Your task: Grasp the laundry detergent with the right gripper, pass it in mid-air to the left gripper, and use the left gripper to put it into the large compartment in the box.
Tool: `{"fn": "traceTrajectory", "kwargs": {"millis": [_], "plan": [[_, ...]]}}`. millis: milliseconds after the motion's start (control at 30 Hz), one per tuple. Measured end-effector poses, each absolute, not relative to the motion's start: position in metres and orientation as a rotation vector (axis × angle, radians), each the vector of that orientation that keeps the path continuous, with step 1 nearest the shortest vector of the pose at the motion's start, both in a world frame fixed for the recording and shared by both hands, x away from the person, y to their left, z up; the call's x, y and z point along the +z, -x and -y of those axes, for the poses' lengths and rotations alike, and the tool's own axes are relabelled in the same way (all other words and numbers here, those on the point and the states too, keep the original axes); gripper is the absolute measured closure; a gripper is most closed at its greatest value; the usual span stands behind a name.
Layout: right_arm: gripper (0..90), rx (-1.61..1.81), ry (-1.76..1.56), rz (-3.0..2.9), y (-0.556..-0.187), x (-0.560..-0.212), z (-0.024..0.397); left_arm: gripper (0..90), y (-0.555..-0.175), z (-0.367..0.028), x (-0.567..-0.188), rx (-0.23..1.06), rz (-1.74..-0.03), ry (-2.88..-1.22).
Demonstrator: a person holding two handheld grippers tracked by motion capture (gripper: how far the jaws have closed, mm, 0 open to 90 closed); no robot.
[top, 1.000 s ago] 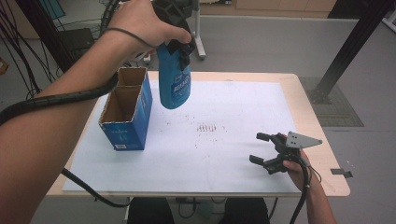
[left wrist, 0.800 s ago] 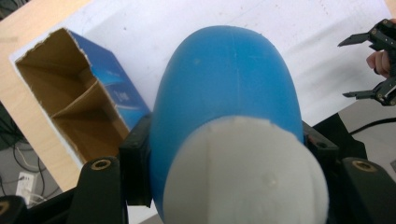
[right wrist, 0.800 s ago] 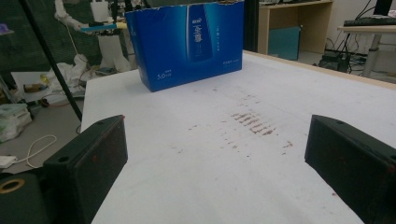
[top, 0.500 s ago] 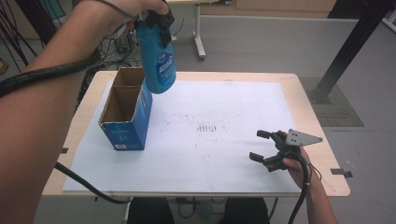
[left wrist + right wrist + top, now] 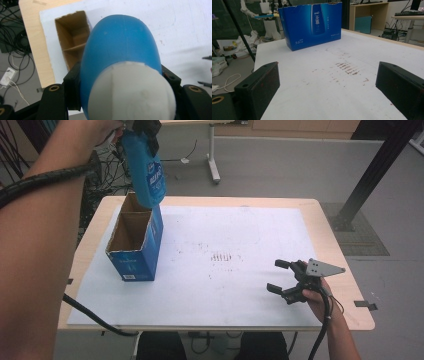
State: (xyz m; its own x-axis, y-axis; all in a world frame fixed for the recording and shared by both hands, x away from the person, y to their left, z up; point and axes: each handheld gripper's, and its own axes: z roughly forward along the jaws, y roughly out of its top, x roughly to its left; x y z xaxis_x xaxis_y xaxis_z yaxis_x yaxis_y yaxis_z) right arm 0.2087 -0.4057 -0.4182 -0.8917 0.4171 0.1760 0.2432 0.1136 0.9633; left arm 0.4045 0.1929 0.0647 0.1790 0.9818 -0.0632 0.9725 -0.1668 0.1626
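**Bottle held over the box, much of it cut off**

I see the table [image 5: 345, 285] under a white sheet [image 5: 240, 285], its near left corner hidden by my left forearm in the high view. The box [image 5: 134, 251] stands open-topped on the sheet's left side; from the left gripper view I can make out one cardboard divider inside, the rest of the interior covered by the bottle. The bottle [image 5: 146, 175] hangs in the air above the box's far end, its top cut off by the frame edge. My left gripper [image 5: 145, 126] is clamped on the bottle near its white cap [image 5: 131, 95], and I see little of the jaws beyond their tips. My right gripper [image 5: 280, 276] rests low at the sheet's right side, jaws wide apart, nothing between them
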Motion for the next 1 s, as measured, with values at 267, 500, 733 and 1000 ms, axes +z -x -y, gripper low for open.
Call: {"fn": "traceTrajectory", "kwargs": {"millis": [267, 500, 733, 1000], "plan": [[4.5, 1.891, -0.676, -2.227, -0.207, -0.42, 0.408, 37.5, -0.414, -0.208, 0.06, 0.112, -2.027, -2.234], [4.4, 1.892, -0.676, -2.224, -0.207, -0.42, 0.406, 37.5, -0.42, -0.225, 0.052, 0.101, -2.13, -2.167], [4.5, 1.889, -0.677, -2.229, -0.209, -0.42, 0.404, 37.5, -0.42, -0.25, 0.046, 0.066, -2.196, -2.08], [4.4, 1.89, -0.674, -2.227, -0.209, -0.42, 0.402, 37.5, -0.422, -0.249, 0.046, 0.076, -2.222, -2.095]]}}
